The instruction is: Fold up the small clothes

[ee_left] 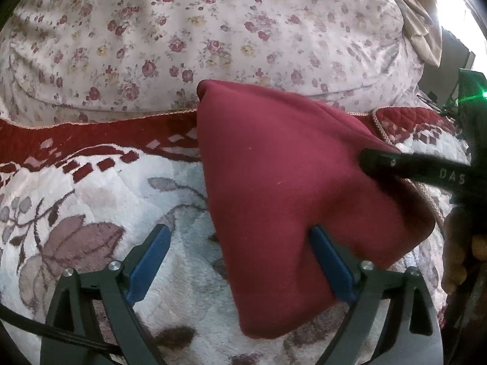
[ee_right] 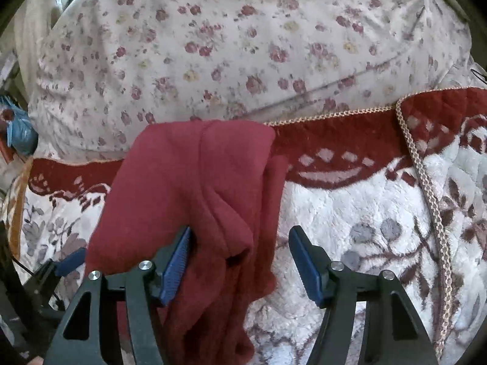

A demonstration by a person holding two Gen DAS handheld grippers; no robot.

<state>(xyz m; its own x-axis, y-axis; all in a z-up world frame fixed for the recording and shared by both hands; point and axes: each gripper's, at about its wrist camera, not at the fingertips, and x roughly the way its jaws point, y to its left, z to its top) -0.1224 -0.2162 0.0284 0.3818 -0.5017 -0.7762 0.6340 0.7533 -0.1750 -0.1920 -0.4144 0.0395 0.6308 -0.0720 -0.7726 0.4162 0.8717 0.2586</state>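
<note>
A dark red garment (ee_left: 274, 164) lies folded on a fluffy white blanket (ee_left: 182, 243) with a leaf pattern. It also shows in the right wrist view (ee_right: 188, 182). My left gripper (ee_left: 240, 261) is open, its blue pads wide apart; the left edge of the garment lies between them, with the right pad (ee_left: 331, 264) on top of the cloth. My right gripper (ee_right: 243, 261) is open, and the right-hand folds of the garment lie between its pads. Its black finger (ee_left: 411, 167) rests on the garment in the left wrist view.
A floral-print quilt (ee_left: 213, 30) is bunched up behind the garment. The blanket has a dark red border (ee_right: 334, 140) with braided trim (ee_right: 426, 182). A beige cloth (ee_left: 420, 9) lies at the far right. The left gripper's pad (ee_right: 70, 261) shows at the left.
</note>
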